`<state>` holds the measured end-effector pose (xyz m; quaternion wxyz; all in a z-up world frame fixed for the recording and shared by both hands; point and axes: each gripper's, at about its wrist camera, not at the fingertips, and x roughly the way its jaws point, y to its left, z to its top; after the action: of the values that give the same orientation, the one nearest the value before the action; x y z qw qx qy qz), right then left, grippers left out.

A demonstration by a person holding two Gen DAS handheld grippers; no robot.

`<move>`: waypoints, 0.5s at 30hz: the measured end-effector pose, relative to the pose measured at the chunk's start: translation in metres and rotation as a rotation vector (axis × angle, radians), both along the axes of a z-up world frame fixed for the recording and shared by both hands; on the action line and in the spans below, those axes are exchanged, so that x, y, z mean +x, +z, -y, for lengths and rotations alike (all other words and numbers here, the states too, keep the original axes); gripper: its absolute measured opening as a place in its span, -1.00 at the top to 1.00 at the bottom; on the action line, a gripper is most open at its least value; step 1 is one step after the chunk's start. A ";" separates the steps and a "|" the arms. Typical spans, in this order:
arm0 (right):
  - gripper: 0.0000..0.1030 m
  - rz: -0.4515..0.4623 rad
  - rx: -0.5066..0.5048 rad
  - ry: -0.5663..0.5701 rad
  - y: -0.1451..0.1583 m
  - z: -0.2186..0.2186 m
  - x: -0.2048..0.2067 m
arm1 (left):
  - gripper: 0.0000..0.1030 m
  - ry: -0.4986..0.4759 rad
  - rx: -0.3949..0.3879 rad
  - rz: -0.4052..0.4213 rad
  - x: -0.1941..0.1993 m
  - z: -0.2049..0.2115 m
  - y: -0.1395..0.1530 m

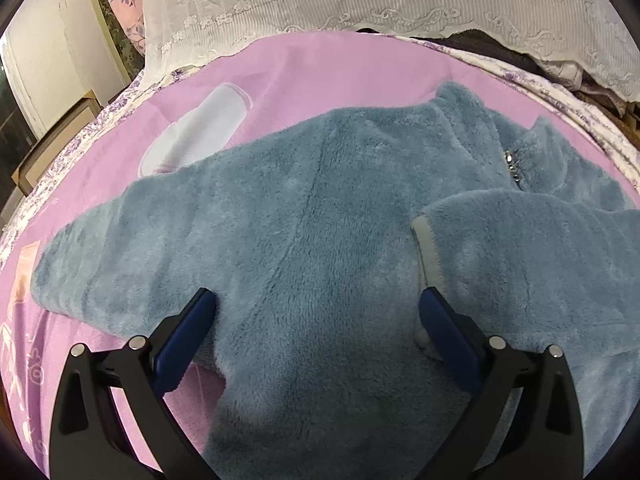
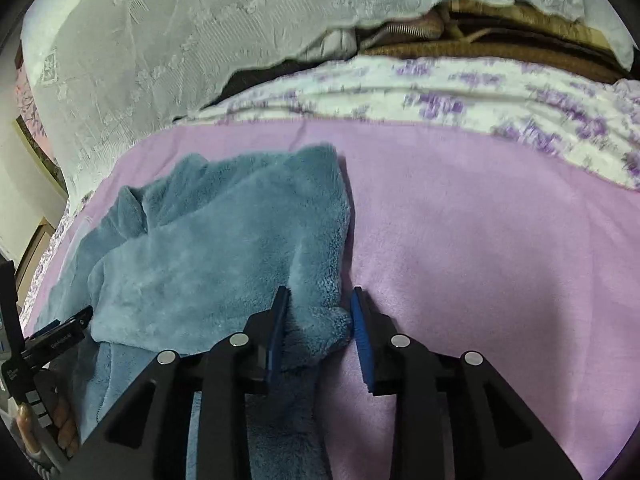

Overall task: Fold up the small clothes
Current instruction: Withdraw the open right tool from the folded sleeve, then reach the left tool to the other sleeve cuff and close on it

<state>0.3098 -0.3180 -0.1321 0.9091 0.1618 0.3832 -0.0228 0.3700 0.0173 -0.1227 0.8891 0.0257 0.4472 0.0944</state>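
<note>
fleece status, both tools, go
Left tool open, jaws wide over the fleece. Right tool part closed around a fold of its edge, grip unconfirmed. White bottle on blanket beside the left sleeve.

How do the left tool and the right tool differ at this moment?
The left tool is wide open above the blue fleece jacket, gripping nothing; the right tool is much narrower, with a fold of the jacket between its fingers. The left sits over the body, the right at its edge. Both have blue pads.
</note>
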 end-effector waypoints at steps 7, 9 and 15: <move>-0.13 0.122 -0.156 0.024 0.027 -0.029 -0.032 | -0.92 0.034 -0.085 0.021 -0.027 -0.034 0.019; -0.16 0.042 -0.167 0.051 0.014 -0.035 -0.020 | -0.92 0.065 -0.109 0.021 -0.038 -0.054 0.022; -0.16 0.039 -0.076 0.004 0.011 -0.016 -0.022 | -0.92 0.261 -0.319 0.005 -0.059 -0.151 0.017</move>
<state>0.2880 -0.3022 -0.1214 0.9219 0.1268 0.3646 -0.0323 0.3108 0.1683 -0.1052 0.8630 -0.1740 0.4540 0.1370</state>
